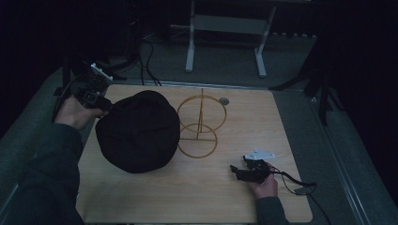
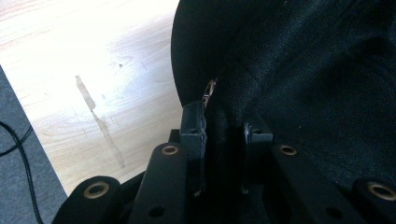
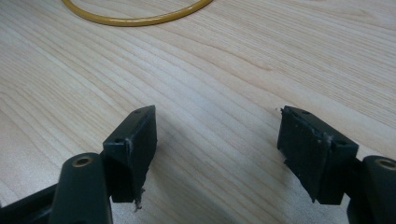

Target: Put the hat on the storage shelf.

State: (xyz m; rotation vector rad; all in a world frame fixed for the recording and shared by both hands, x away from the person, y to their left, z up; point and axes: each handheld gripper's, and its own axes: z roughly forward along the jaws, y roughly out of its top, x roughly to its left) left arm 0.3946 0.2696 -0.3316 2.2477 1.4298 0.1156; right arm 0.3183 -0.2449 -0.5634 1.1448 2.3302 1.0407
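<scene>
Left gripper [image 2: 224,135] clamped on black fabric cover's [image 1: 138,131] edge for lifting; right gripper [image 3: 217,154] jaws apart, idle above table [image 1: 197,192].

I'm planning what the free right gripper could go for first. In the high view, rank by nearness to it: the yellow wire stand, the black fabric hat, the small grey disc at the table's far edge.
From the open right gripper, near the table's front right:
1. Yellow wire stand, mid-table; its base ring is closest.
2. Black fabric hat, left of the stand, pinched by the left gripper.
3. Small grey disc, far edge.
</scene>
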